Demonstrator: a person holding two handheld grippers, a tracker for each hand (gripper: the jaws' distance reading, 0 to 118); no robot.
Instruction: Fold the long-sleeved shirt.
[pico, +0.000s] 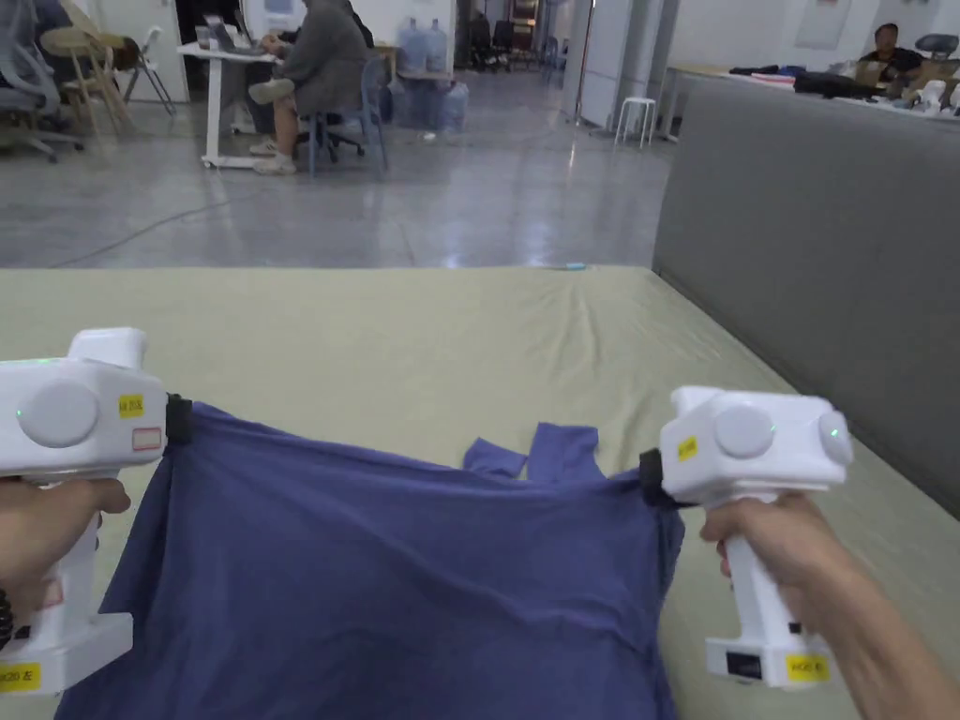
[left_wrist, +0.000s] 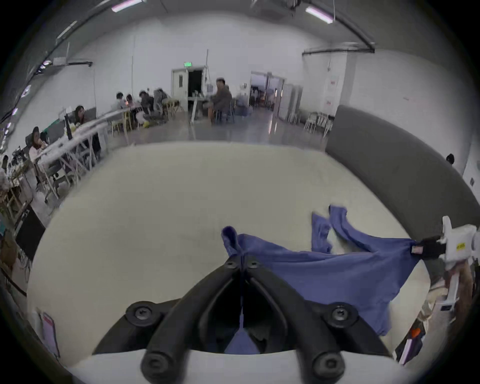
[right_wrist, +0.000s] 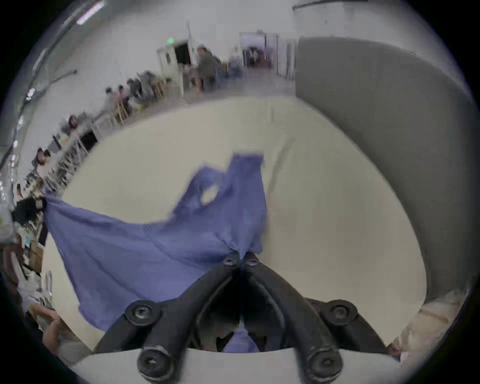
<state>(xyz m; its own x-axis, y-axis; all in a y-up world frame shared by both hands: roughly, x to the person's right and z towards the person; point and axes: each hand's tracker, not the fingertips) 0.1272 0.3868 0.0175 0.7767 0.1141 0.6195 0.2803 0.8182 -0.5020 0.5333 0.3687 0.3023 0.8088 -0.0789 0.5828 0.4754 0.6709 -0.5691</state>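
Holding the blue-violet long-sleeved cotton shirt stretched above the pale green padded worktop, left tongs and right tongs each clamped on an edge, so no fold done yet I'd say.

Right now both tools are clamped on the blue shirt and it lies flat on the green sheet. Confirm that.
Not flat. Both tools are clamped, the left tool and the right tool each pinching an edge, but the blue shirt is held up and stretched between them above the green sheet, sleeves trailing behind, as the head view shows.
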